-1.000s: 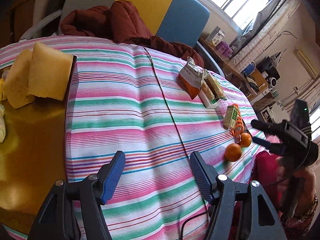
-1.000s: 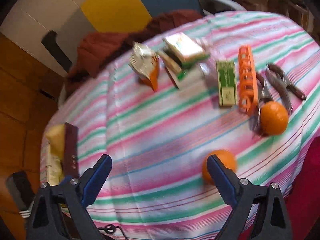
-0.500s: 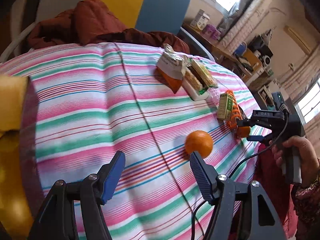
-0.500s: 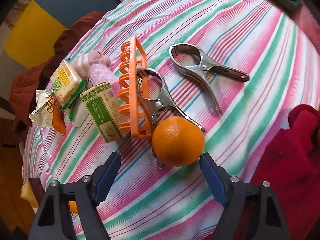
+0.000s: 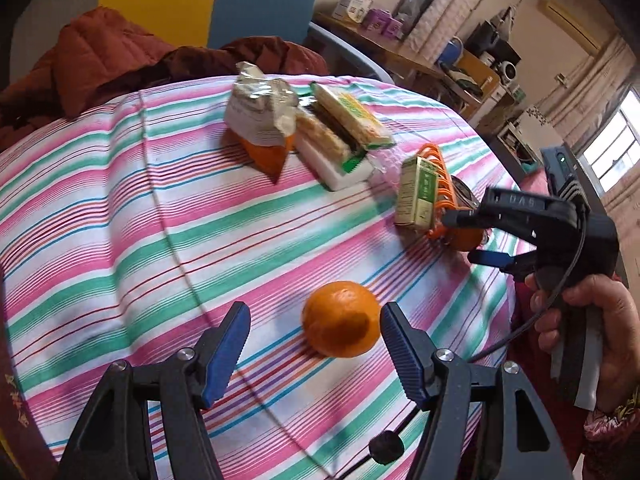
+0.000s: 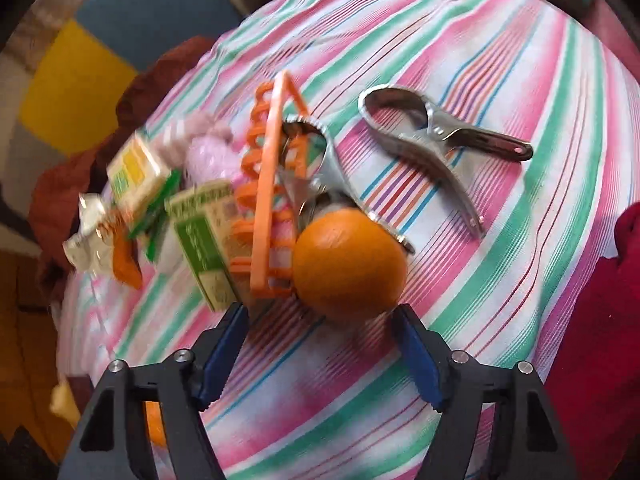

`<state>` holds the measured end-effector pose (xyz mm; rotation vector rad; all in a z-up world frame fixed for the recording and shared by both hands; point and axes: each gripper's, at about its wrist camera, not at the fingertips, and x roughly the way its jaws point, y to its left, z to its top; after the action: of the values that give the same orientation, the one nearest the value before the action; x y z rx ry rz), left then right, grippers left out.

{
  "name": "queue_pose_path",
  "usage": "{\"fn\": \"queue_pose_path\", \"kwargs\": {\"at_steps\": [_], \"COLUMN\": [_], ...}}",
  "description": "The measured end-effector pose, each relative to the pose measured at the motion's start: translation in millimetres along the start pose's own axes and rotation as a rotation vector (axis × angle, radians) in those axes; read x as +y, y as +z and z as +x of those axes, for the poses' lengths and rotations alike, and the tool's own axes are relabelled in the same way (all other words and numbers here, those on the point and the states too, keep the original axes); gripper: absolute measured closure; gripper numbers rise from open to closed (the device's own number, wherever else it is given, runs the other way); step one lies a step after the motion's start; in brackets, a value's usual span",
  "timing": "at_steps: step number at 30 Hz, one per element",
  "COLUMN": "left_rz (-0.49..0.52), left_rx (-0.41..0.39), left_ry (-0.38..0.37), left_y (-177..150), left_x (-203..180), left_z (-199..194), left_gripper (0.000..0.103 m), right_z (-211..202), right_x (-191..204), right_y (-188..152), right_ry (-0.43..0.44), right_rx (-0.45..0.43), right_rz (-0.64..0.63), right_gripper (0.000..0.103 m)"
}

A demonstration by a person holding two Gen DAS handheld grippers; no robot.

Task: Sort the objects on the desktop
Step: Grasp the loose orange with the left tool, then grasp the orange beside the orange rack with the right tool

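Left wrist view: the left gripper [image 5: 314, 344] hangs over the striped surface [image 5: 120, 208] with its jaws released and wide, and an orange [image 5: 341, 319] sits on the cloth between the blue pads, nearer the right one, touching neither. Toward the far edge lie a silver-and-orange snack bag [image 5: 260, 120] and a stack of wrapped biscuit packs [image 5: 340, 136], side by side. Near the right edge a green-and-white box [image 5: 416, 192] leans against an orange plastic rack [image 5: 440, 184]. Beside that rack the right gripper [image 5: 466, 236], held in a hand [image 5: 600, 328], reaches around a second orange [image 5: 464, 238]

Right wrist view: this second orange [image 6: 348, 262] rests against the rack [image 6: 268, 200] and on a metal spring clamp [image 6: 320, 168]; the right jaws flank it, loose (the right pad looks very close, but contact cannot be confirmed). Another metal clamp [image 6: 436, 140] lies apart, toward the right edge
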<state>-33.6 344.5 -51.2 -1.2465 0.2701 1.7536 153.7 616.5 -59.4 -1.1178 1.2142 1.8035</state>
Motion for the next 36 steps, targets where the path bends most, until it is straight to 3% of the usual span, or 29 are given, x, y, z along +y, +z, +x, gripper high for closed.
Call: {"fn": "queue_pose_path", "kwargs": {"at_steps": [1,5,7,11,13,18,19,21,24,28,36], "left_rz": [0.015,0.083,0.106,0.052,0.022,0.03,0.033,0.037,0.025,-0.008,-0.089], "left_rx": [0.005,0.047,0.071,0.082,0.072,0.031,0.013,-0.008,-0.02,-0.031,-0.043], "left_ry": [-0.003,0.021,0.042,0.032,0.017,0.017,0.007,0.021,0.019,0.031,0.002], "left_y": [0.7,1.9,0.5,-1.2,-2.5,-4.5,-5.0,-5.8,-10.9,-22.2,-34.2], "left_x": [-4.7,-20.7,-25.2,-17.5,-10.9,-9.0,-9.1,-9.4,-4.4,10.5,24.8], "left_z": [2.5,18.4,27.1,37.6,39.3,33.2,29.2,22.9,16.3,7.0,7.5], "left_gripper": [0.034,0.034,0.034,0.034,0.036,0.044,0.052,0.052,0.052,0.052,0.052], "right_z": [-4.7,-12.2,-4.6,4.4,11.0,13.8,10.3,-0.6,-6.4,2.7,17.0], "right_x": [-4.1,-5.6,-11.3,-4.8,0.6,-1.0,-5.4,-15.6,-19.0,-19.4,2.5], "right_y": [1.4,1.3,-8.4,-19.1,-20.4,-20.6,-20.5,-19.9,-16.9,-17.8,-6.8], "right_ry": [0.03,0.013,0.05,0.096,0.111,0.119,0.128,0.138,0.14,0.189,0.209], "right_rx": [-0.021,-0.063,-0.042,-0.016,-0.014,-0.013,-0.024,-0.084,-0.128,-0.076,-0.074], "right_rz": [0.024,0.015,0.037,0.053,0.048,0.071,0.097,0.157,0.174,0.172,0.108], "right_gripper": [0.027,0.032,0.047,0.055,0.066,0.061,0.047,0.028,0.028,0.029,0.043]}}
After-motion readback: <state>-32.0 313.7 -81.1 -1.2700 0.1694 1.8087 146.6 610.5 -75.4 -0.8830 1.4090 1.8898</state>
